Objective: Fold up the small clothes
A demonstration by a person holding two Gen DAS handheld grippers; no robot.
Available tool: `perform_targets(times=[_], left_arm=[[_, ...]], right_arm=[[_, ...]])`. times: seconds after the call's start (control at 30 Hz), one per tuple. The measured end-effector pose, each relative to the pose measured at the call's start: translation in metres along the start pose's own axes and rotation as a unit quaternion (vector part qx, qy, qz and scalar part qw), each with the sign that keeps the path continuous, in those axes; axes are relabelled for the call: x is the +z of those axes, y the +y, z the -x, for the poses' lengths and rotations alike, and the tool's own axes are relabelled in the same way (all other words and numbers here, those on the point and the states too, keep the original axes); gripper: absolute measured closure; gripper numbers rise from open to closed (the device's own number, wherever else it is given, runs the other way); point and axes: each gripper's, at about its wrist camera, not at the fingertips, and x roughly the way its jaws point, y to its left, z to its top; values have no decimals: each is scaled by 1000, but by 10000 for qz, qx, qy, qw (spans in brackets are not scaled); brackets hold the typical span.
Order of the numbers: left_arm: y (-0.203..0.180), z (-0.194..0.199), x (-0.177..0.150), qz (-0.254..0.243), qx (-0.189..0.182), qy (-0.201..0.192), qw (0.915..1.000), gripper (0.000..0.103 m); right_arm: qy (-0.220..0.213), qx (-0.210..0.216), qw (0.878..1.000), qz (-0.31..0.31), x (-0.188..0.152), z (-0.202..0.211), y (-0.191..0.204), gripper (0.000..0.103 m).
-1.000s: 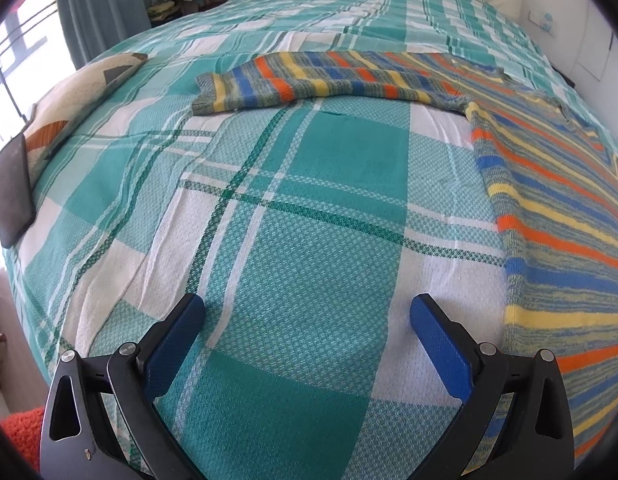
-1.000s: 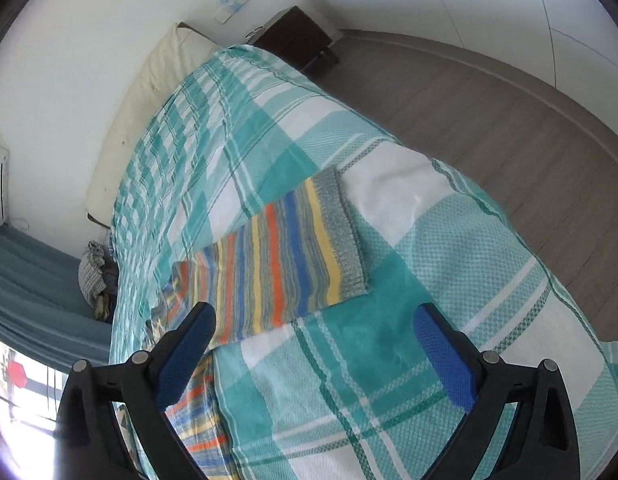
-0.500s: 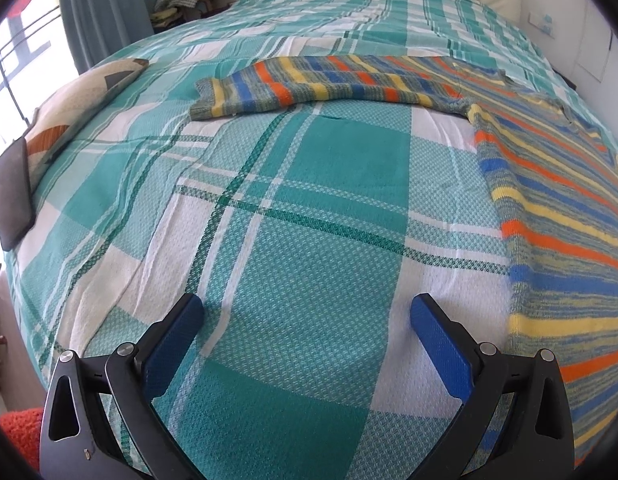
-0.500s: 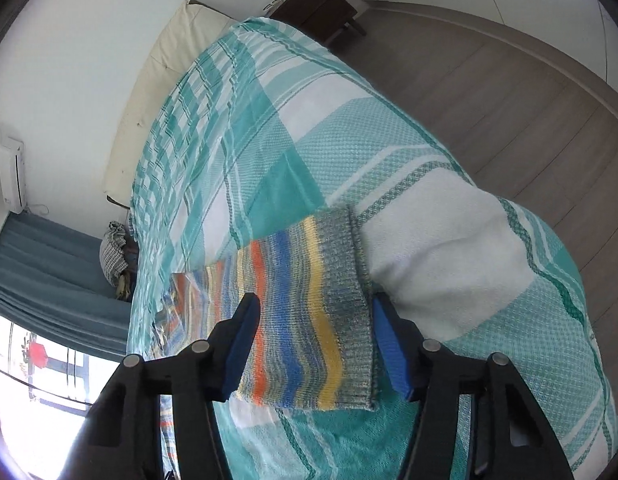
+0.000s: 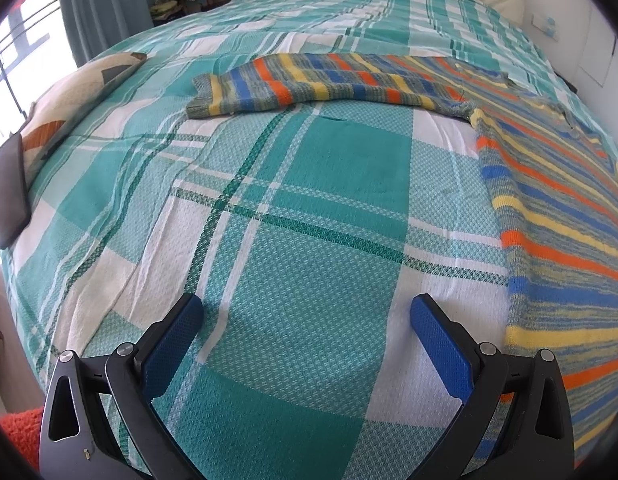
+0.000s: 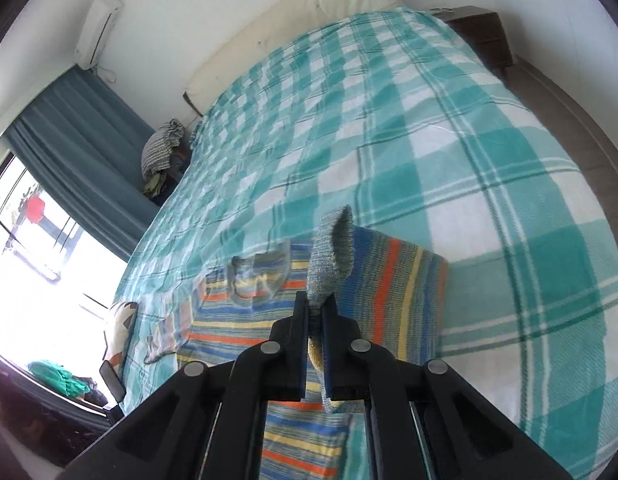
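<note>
The right gripper (image 6: pixel 316 312), at lower centre of the right wrist view, is clenching the grey ribbed cuff (image 6: pixel 331 248) of the striped sweater (image 6: pixel 245 320). The cuff is standing up out of the pinched jaws, lifted off the bedspread (image 6: pixel 429 152), while the sleeve (image 6: pixel 393 288) is trailing behind it to the right of centre, its orange, yellow and blue stripes folding over the sweater's body. The body is lying flat in the lower left of centre, running under the gripper toward the bottom edge. This frame is somewhat blurred.

In the left wrist view the left gripper (image 5: pixel 307 340) is sitting at the bottom centre with its blue pads (image 5: pixel 439 350) spread wide and released, nothing between them, hovering over the bare teal plaid bedspread (image 5: pixel 293 184). The sweater (image 5: pixel 557 216) is lying along the right side of that frame, and its other sleeve (image 5: pixel 309 84) is stretching flat across the upper centre toward the left, cuff end at upper left of centre. A patterned pillow (image 5: pixel 73 96) is resting at the left edge, with a dark flat object (image 5: pixel 9 192) just below it. A curtain (image 6: pixel 77 136) is hanging at the left of the right wrist view.
</note>
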Motion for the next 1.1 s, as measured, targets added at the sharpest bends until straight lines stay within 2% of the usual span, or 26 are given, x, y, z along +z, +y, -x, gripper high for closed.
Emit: perform_targets(times=[0.07,0.1,0.13,0.17,0.2,0.33,0.43,0.47,0.53,0.57,0.6,0.67,0.73,0.83,0.93,1.03,1.1], left_arm=[[1,1,0,5,-40,10,10000,0],[1,1,-1,-5,-54,17,10000,0],[1,1,-1,-17,-63,21,10000,0],[1,2,-2,-24,-70,27,10000,0],[1,2,-2,-21,-77,38,10000,0],[1,1,0,-4,-83,98,9999,0],[-1,-1,1,3,-48,86,10000,0],[-2,-1,0,-8,-28,74,10000,0],[-3,-1,-1,-33,1,36,10000,0],[-3,-1,-2,-40,6,11,10000,0],[-3,0,-3,-50,11,-12,10000,0],[-3,0,-4,-71,21,-32,10000,0],[-2,0,-3,-67,14,-19,10000,0],[-2,-1,-2,-71,12,1,10000,0],[-3,-1,-4,-103,32,-30,9999,0],[-4,-1,-6,-132,47,-93,9999,0],[-5,0,-8,-163,64,-142,9997,0]], right_arm=[[3,392,9990,206,6,-35,39,94],[123,514,9983,248,7,-55,50,80],[363,542,9977,188,8,-75,56,48],[503,550,9972,19,5,-89,56,38],[532,590,9968,-120,-1,-94,53,36],[722,526,9948,-493,-18,-99,27,36],[1069,365,9893,-919,-42,-104,-7,36],[1282,194,9857,-1077,-52,-110,-21,36],[1595,-536,9782,-1217,-72,-120,-46,40],[1514,-638,9787,-1231,-79,-119,-56,48],[1333,-540,9812,-1287,-84,-114,-61,54],[969,-408,9839,-1444,-88,-94,-64,52],[698,-474,9873,-1349,-94,-69,-60,40],[566,-1066,9897,-770,-111,-32,-52,38],[453,-1763,9824,-422,-143,3,-56,36],[198,-2316,9720,-341,-183,35,-68,36],[-6,-2439,9685,-503,-208,54,-76,36]])
